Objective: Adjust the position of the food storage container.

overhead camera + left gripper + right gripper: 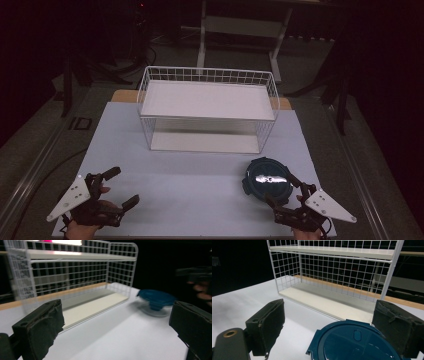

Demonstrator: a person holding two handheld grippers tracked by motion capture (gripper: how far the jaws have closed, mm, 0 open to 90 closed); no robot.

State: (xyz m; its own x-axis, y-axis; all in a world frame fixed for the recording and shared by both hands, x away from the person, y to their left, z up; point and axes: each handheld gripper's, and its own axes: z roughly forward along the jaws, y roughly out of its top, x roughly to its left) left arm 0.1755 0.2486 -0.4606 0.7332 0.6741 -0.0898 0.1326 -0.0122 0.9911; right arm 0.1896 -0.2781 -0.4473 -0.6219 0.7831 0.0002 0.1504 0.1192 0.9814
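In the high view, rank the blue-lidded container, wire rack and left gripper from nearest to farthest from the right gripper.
1. Container: right at the open right gripper.
2. Wire rack: ahead, table's far middle.
3. Left gripper: across the table, near left corner.

a dim lab: white table (200, 190), wire rack (207, 107), stands on grey carpet.
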